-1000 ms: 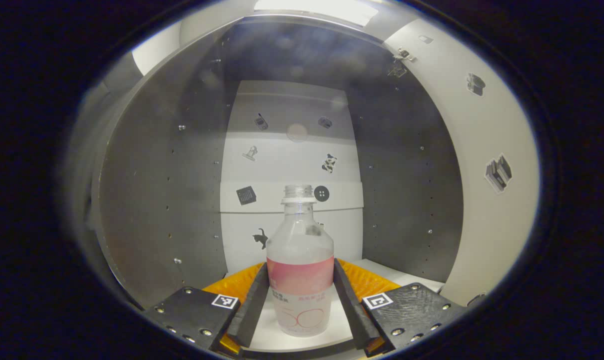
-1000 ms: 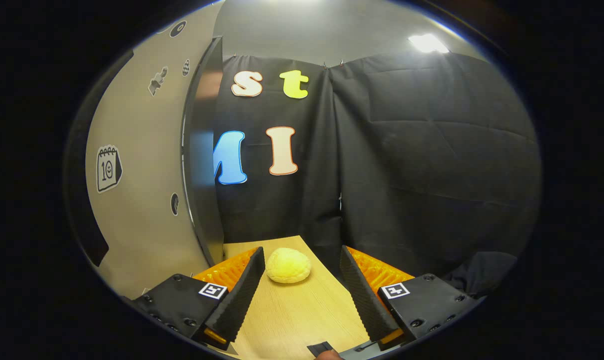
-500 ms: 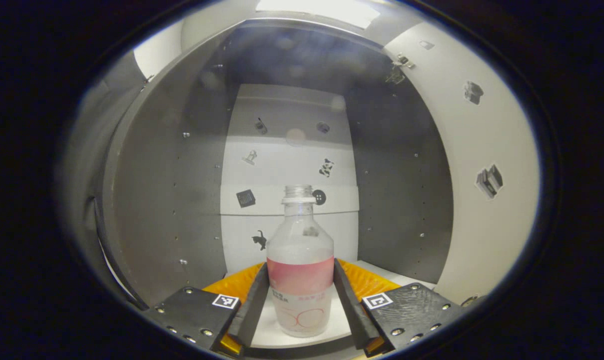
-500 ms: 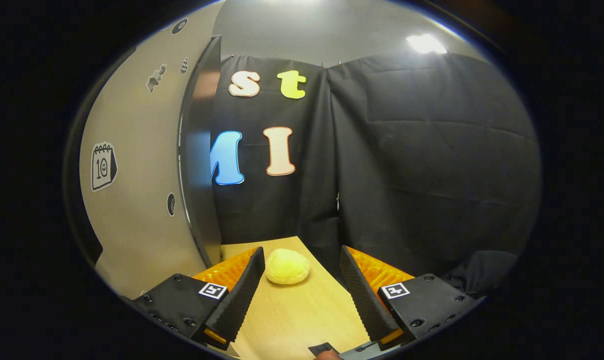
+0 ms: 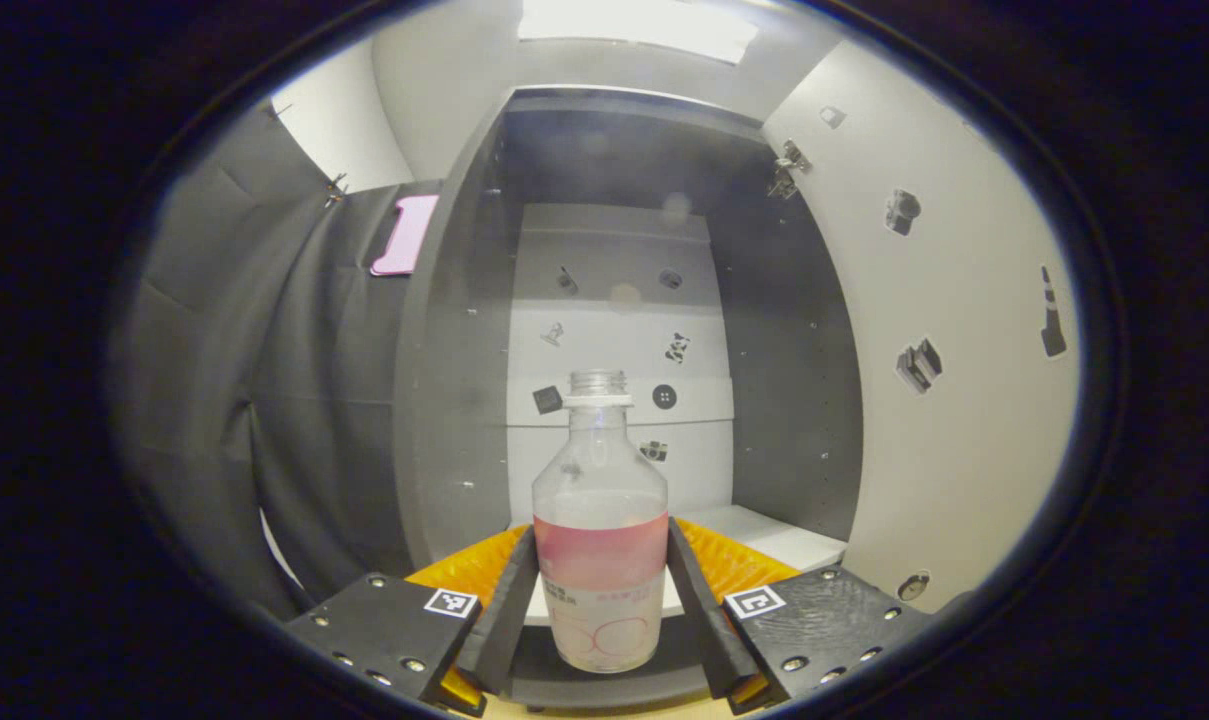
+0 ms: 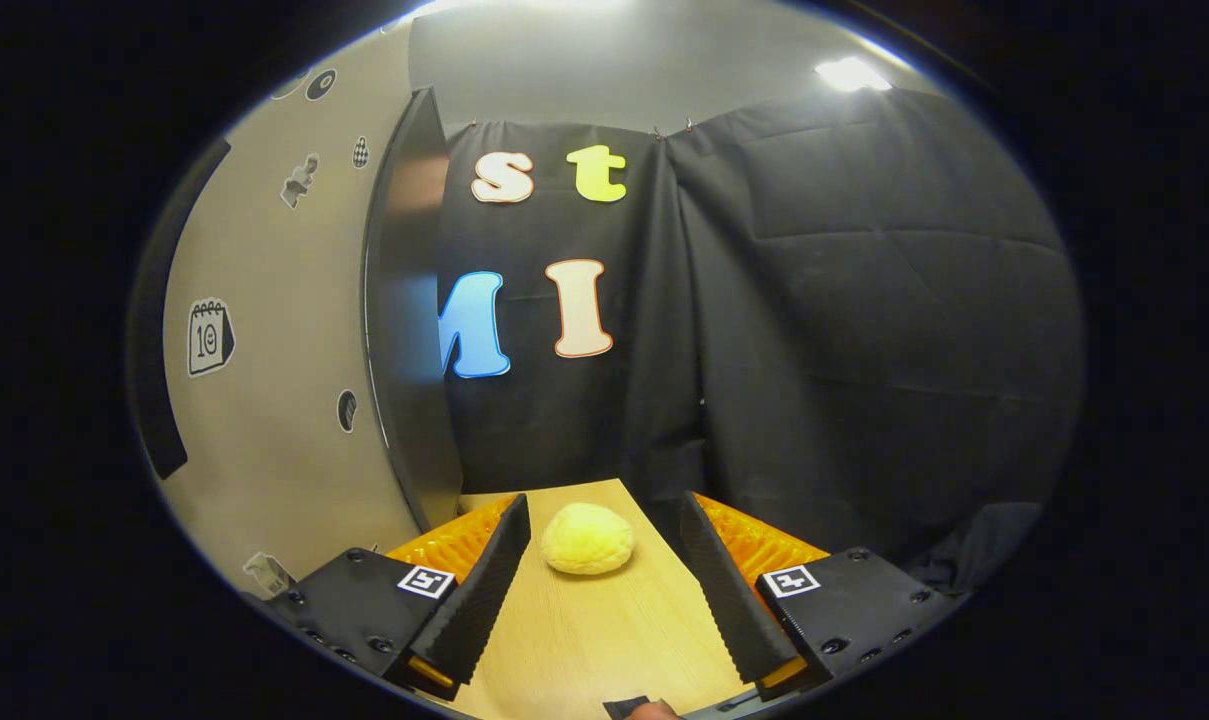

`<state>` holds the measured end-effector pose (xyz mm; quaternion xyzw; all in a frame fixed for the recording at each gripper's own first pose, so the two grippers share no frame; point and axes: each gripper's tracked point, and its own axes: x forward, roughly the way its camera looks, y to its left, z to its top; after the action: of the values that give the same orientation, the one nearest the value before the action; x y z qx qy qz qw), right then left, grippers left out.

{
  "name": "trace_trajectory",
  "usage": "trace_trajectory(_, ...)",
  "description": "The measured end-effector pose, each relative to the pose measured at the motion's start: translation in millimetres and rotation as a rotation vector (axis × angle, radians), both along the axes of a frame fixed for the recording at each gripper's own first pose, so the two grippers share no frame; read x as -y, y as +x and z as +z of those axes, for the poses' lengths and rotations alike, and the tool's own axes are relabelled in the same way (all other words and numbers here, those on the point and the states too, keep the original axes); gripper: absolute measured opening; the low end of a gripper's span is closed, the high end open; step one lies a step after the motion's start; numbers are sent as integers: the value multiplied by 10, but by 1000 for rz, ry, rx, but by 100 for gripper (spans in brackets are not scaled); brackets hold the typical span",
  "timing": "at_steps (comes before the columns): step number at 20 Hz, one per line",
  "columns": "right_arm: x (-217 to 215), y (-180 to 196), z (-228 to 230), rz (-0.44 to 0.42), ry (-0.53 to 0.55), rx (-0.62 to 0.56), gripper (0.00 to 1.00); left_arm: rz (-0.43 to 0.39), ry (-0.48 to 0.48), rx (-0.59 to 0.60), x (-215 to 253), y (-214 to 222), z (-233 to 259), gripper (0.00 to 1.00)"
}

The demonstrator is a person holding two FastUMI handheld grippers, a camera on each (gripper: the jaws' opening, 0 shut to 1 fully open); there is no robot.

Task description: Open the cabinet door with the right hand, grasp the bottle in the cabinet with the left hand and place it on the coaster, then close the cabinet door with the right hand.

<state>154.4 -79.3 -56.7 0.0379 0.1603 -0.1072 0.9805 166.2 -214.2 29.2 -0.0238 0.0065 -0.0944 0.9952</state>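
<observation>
The left gripper (image 5: 601,590) pinches the frosted clear plastic bottle with a pink label band and no cap (image 5: 600,530), one finger pressed to each side of the label, and the bottle stands upright between them. A second ago its base sat on the white shelf deep inside the dark grey cabinet (image 5: 464,380); now the cabinet has shrunk back, its front lip passes under the bottle, and the black cloth shows to the left, so the bottle has come clear of the interior. The white sticker-dotted cabinet door (image 5: 954,400) stands swung open at the right. The carry to the coaster comes next, I judge. The right gripper (image 6: 599,570) hangs spread and empty over the light wooden desk (image 6: 604,640), near a round yellow bun-like lump (image 6: 588,538), having barely shifted, placed to close the door (image 6: 284,400) afterwards.
</observation>
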Motion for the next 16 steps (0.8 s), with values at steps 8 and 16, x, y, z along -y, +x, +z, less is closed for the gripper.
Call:
trace_trajectory(8, 39, -4, -63, 102, 11, 22, 96, 140, 42, -37, -379, -850, -313, 75)
trace_trajectory(16, -150, -92, -221, 195, 17, 7, 96, 220, 43, -43, -744, -1583, -727, 75)
